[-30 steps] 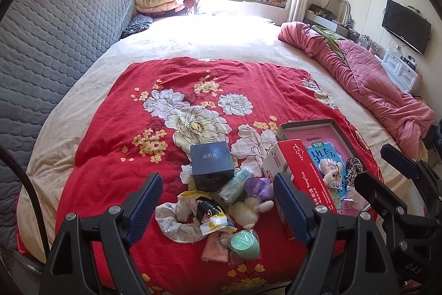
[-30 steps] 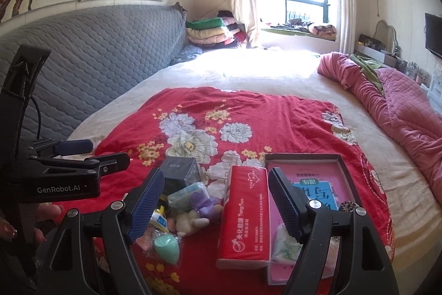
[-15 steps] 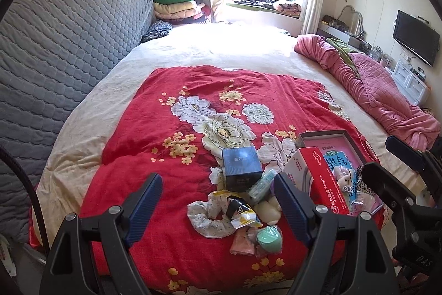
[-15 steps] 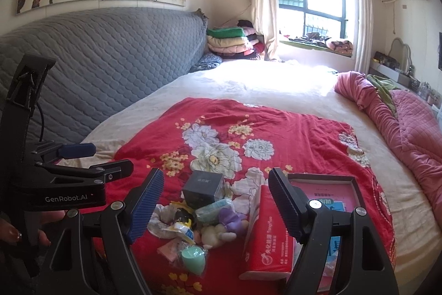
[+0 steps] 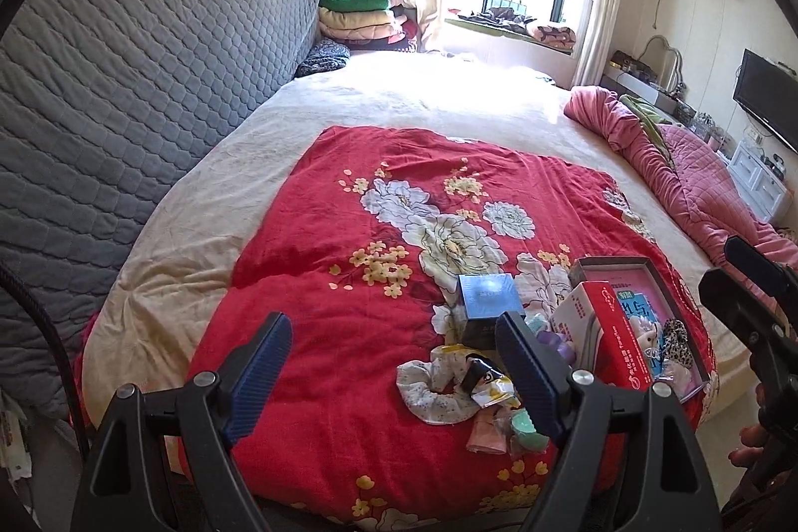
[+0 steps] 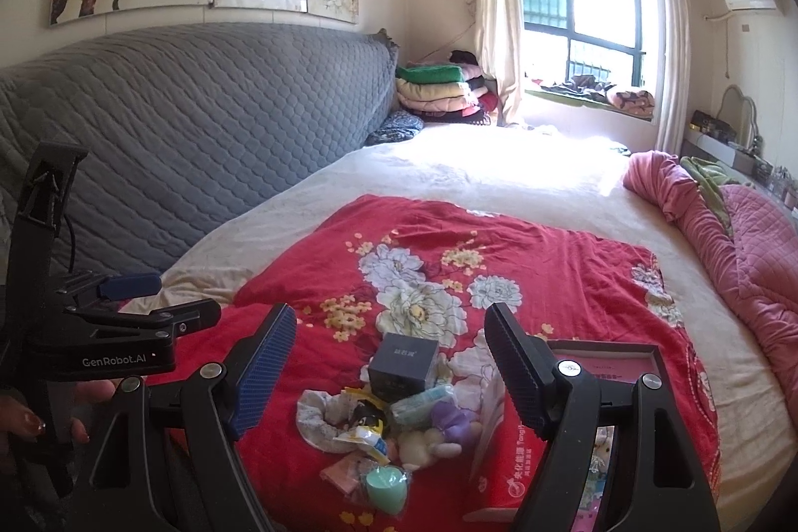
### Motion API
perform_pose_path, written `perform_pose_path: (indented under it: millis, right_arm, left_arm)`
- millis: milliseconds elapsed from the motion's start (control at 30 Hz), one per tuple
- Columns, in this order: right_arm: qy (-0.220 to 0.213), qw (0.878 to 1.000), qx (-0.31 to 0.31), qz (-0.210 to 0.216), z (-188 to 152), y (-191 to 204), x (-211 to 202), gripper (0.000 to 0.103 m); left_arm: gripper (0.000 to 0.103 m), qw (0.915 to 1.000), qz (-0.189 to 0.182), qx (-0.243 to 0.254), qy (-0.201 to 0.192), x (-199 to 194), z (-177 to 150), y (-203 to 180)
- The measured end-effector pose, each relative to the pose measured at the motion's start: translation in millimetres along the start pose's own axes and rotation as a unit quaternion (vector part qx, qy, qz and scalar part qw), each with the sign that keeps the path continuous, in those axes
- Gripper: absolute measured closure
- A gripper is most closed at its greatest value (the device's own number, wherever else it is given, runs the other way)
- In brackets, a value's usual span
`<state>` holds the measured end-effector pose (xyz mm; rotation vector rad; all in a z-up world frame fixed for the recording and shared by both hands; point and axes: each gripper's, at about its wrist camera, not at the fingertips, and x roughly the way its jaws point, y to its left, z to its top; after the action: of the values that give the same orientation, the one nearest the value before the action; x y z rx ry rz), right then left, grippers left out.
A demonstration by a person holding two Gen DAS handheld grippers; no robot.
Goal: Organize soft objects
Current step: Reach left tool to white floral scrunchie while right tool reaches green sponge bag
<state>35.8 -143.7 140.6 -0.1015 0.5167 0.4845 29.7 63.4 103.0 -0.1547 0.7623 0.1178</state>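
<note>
A pile of small items lies on the red floral blanket (image 5: 349, 282): a white floral scrunchie (image 5: 434, 387) (image 6: 319, 420), a mint green sponge in plastic (image 5: 523, 430) (image 6: 384, 484), a purple plush (image 6: 451, 420), a dark box (image 5: 489, 300) (image 6: 404, 365) and a red tissue pack (image 5: 603, 332) (image 6: 513, 477). An open box with pink lining (image 5: 608, 265) (image 6: 603, 345) holds a few small soft things. My left gripper (image 5: 394, 332) hangs open above the blanket, left of the pile. My right gripper (image 6: 391, 322) is open above the pile, holding nothing.
The bed (image 6: 498, 178) has a grey quilted headboard (image 5: 124, 93) on the left and a bunched pink quilt (image 6: 738, 243) on the right. Folded blankets (image 6: 434, 88) are stacked by the window. A hand (image 6: 30, 422) holds the left gripper's handle.
Both grippers have pulled back and risen from the pile, which looks smaller and lower in both views. In the left wrist view the pile has slid to the right. Both stay open.
</note>
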Motion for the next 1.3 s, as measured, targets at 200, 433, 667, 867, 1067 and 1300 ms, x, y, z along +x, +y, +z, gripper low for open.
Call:
perform_pose_path:
  millis: [200, 433, 667, 867, 1067, 1300]
  right_arm:
    - [-0.004, 1.0, 0.0, 0.01, 1, 8, 3, 0.024]
    - [0.009, 1.0, -0.008, 0.002, -12, 13, 15, 0.024]
    - [0.037, 0.999, -0.01, 0.001, -34, 7, 30, 0.024]
    - [0.068, 0.998, -0.011, 0.0, -58, 6, 43, 0.024]
    - [0.102, 0.995, -0.015, 0.006, -88, 6, 58, 0.024]
    - [0.136, 0.991, -0.006, 0.014, -111, 2, 69, 0.024]
  left_arm:
    - [0.02, 1.0, 0.003, -0.008, 0.002, 2, -4, 12]
    - [0.02, 0.9997, -0.001, -0.005, 0.022, 23, -18, 13]
    - [0.02, 0.9988, -0.007, -0.002, 0.049, 48, -31, 9]
    - [0.02, 0.9972, -0.018, -0.002, 0.072, 66, -43, 6]
    - [0.02, 0.9954, -0.021, -0.001, 0.093, 85, -56, 4]
    - [0.02, 0.9925, -0.028, 0.015, 0.118, 103, -69, -9]
